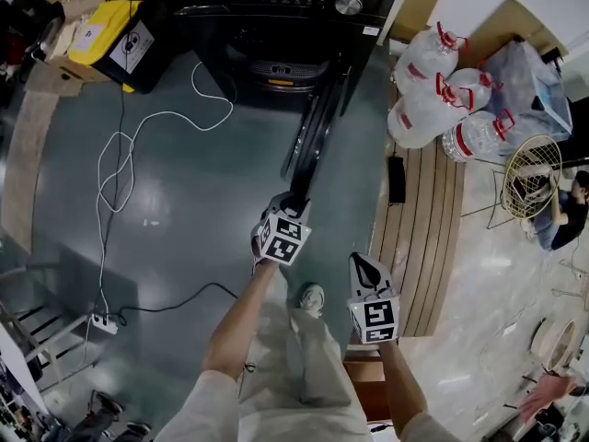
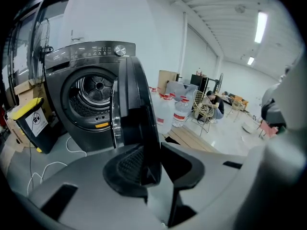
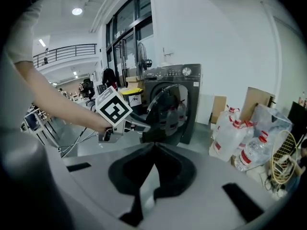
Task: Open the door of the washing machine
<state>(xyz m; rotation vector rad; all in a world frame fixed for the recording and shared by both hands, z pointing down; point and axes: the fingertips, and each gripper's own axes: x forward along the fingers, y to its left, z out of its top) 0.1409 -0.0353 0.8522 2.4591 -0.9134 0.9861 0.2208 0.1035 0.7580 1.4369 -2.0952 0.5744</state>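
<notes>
Left gripper view is showing the left gripper [image 2: 153, 147] pinching the edge of the door [image 2: 136, 104], which is standing wide of the washing machine [image 2: 91, 95]. The right gripper [image 3: 153, 145] is idling pressed together (empty). That thin hold is likely risking a slip, letting the door drift back.

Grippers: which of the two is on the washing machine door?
The left gripper: the edge of the open door sits between its fingers. The right gripper hangs clear of the door, fingers shut and empty.
</notes>
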